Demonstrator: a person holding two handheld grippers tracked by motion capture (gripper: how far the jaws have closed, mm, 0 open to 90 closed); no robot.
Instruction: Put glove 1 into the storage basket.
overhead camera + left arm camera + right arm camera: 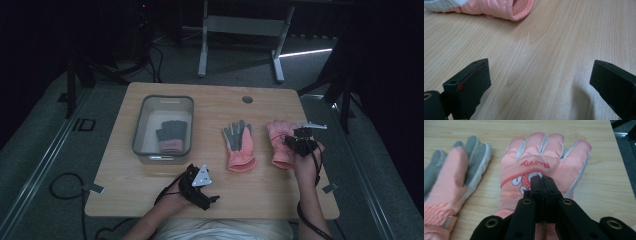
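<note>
Two pink ski gloves lie on the wooden table point(215, 110). One glove point(239, 145) point(451, 182) lies grey palm up in the middle. The other glove point(278, 150) point(549, 157) lies printed back up at the right. My right gripper point(290, 141) point(541, 180) is shut, its tips low over the back of that right glove; no fabric shows between the jaws. Near the front edge my left gripper point(202, 187) point(539, 75) stands open over bare wood, facing the cuff of the middle glove point(499, 8).
A grey plastic bin point(167, 98) stands at the left of the table with a grey glove with a pink cuff point(172, 135) inside. A cable hole point(247, 99) lies near the far edge. The table's right edge is close to the right glove.
</note>
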